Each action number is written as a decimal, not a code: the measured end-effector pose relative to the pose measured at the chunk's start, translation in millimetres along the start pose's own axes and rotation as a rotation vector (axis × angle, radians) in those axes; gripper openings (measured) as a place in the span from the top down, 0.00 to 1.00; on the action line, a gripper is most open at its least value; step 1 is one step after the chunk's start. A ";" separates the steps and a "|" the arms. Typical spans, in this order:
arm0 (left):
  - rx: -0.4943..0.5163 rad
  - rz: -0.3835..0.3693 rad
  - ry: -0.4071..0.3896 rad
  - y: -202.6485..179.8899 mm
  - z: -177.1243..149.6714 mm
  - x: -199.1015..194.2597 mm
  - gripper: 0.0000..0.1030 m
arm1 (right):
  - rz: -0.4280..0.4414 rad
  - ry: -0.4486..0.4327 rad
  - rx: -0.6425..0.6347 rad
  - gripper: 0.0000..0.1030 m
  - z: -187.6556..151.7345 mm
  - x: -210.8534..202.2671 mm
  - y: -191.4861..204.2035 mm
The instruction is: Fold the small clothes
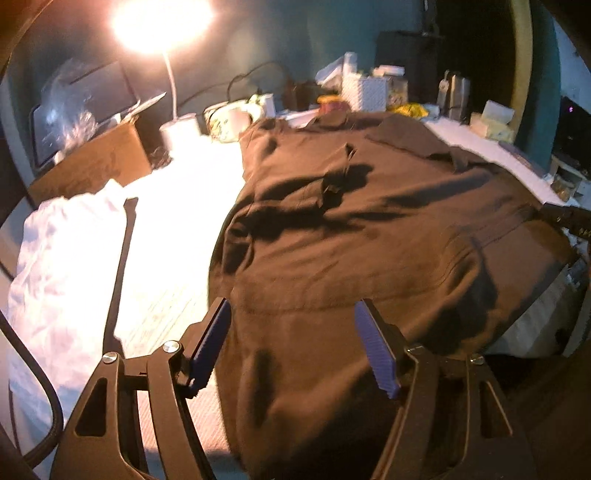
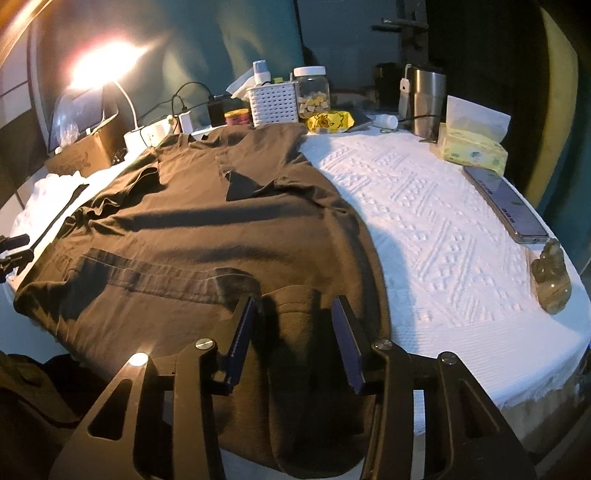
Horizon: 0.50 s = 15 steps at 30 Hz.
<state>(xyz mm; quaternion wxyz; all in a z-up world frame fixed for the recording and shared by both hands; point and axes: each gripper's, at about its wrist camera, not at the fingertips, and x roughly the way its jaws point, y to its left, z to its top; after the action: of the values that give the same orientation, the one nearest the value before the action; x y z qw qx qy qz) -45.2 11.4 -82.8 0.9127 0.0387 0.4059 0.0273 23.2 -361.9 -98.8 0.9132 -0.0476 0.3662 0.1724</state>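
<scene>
We found the dark brown shirt spread flat across the white textured cloth that covered the worktop, its collar end toward the clutter at the far side and its hem hanging a little over the near edge. Our left tool hovered over the hem end near the shirt's left border, its blue-padded fingers standing apart with only fabric below them, and nothing was pinched. Our right tool hung over the near right corner of the hem; its fingers were apart too, narrower than the left pair, with a raised fold of cloth in the gap, though we could not tell whether the pads touched it.

To the left of the shirt lay a crumpled white garment. At the back stood a lit desk lamp, a cardboard box, a white basket, a jar and a steel tumbler. On the right sat a tissue box, with a phone just beyond it.
</scene>
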 end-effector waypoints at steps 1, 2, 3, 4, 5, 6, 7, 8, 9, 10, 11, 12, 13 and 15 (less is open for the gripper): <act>-0.007 0.009 0.011 2.9 -2.2 3.0 0.34 | 0.001 0.000 -0.003 0.60 -0.3 -0.1 1.5; -0.020 0.011 0.017 6.6 -4.1 6.0 0.39 | 0.002 0.002 -0.007 0.62 -0.4 0.1 2.7; -0.036 0.007 0.024 10.0 -5.3 9.2 0.40 | 0.000 0.005 -0.009 0.63 -0.3 1.1 3.7; -0.046 -0.001 0.030 12.1 -6.0 11.8 0.41 | -0.002 0.007 -0.009 0.63 -0.1 2.0 4.3; -0.057 -0.011 0.037 14.5 -7.3 15.7 0.42 | -0.004 0.011 -0.009 0.64 0.1 3.4 4.8; -0.062 -0.015 0.043 15.4 -7.9 19.2 0.44 | -0.007 0.016 -0.009 0.65 0.1 4.8 5.0; -0.064 -0.019 0.051 16.1 -8.8 22.5 0.52 | -0.010 0.020 -0.010 0.66 -0.2 5.7 5.3; -0.064 -0.028 0.062 16.2 -10.0 25.7 0.58 | -0.012 0.025 -0.012 0.68 -0.5 6.5 6.1; -0.065 -0.035 0.067 16.0 -10.4 27.6 0.60 | -0.012 0.031 -0.013 0.69 -1.2 7.7 6.7; -0.067 -0.040 0.067 15.9 -11.2 28.9 0.62 | -0.013 0.041 -0.013 0.69 -2.2 9.7 6.9; -0.066 -0.046 0.064 15.4 -11.7 29.7 0.62 | -0.014 0.053 -0.008 0.69 -3.4 12.1 6.6; -0.065 -0.050 0.060 14.9 -11.9 30.0 0.62 | -0.016 0.049 -0.003 0.69 -4.1 12.5 6.4; -0.067 -0.056 0.055 15.1 -12.0 30.3 0.62 | -0.018 0.049 0.003 0.69 -4.4 12.5 6.4; -0.084 -0.073 0.048 18.3 -12.2 30.7 0.64 | -0.027 0.049 0.006 0.69 -4.6 12.5 7.9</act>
<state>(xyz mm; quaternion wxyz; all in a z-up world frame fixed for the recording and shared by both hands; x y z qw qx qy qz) -34.1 32.7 -112.0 0.9038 -0.0153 0.4274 0.0120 25.9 -352.0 -110.4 0.9064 -0.0542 0.3881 0.1578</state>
